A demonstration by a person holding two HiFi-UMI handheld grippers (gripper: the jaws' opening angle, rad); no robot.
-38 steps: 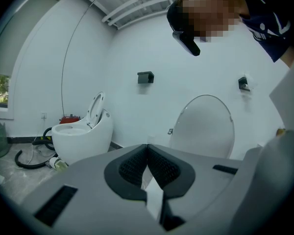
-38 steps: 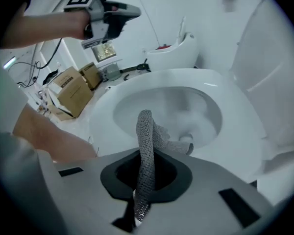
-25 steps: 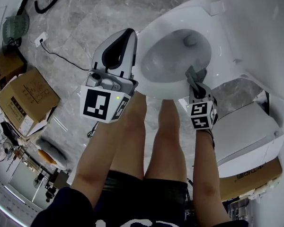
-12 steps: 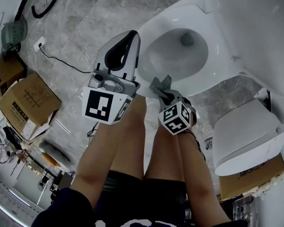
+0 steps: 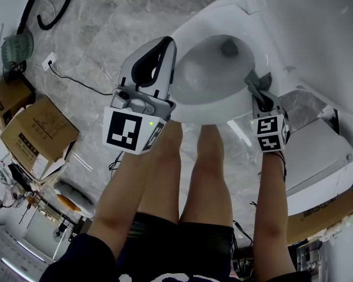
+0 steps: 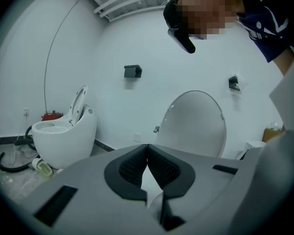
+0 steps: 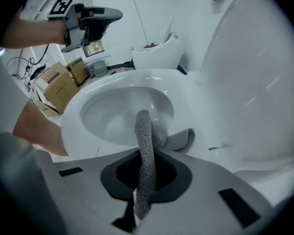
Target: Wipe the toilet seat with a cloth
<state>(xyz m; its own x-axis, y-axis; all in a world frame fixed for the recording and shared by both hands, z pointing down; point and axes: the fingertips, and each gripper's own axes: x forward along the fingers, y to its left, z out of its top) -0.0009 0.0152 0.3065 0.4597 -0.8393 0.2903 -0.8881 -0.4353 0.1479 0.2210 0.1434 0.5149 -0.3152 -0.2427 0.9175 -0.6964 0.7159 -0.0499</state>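
The white toilet seat point(image 5: 194, 115) rings the open bowl at the upper middle of the head view, with the lid point(image 5: 317, 34) raised behind it. My right gripper point(image 5: 254, 89) is shut on a grey cloth point(image 5: 251, 77), which lies on the seat's right side. In the right gripper view the cloth point(image 7: 146, 146) runs up out of the right gripper point(image 7: 143, 180) and folds onto the seat rim point(image 7: 83, 143). My left gripper point(image 5: 159, 51) hangs shut and empty over the seat's left edge. In its own view the left gripper point(image 6: 147, 155) points at a wall.
The person's bare legs point(image 5: 165, 175) stand right before the bowl. Cardboard boxes point(image 5: 38, 131) sit on the marble floor at the left, with a cable and socket point(image 5: 50, 54) nearby. A white box point(image 5: 317, 163) stands at the right. A second toilet point(image 6: 63, 133) stands by the wall.
The right gripper dragged the cloth left along the front of the seat rim, then back right and up onto the right side. The left gripper has barely moved.
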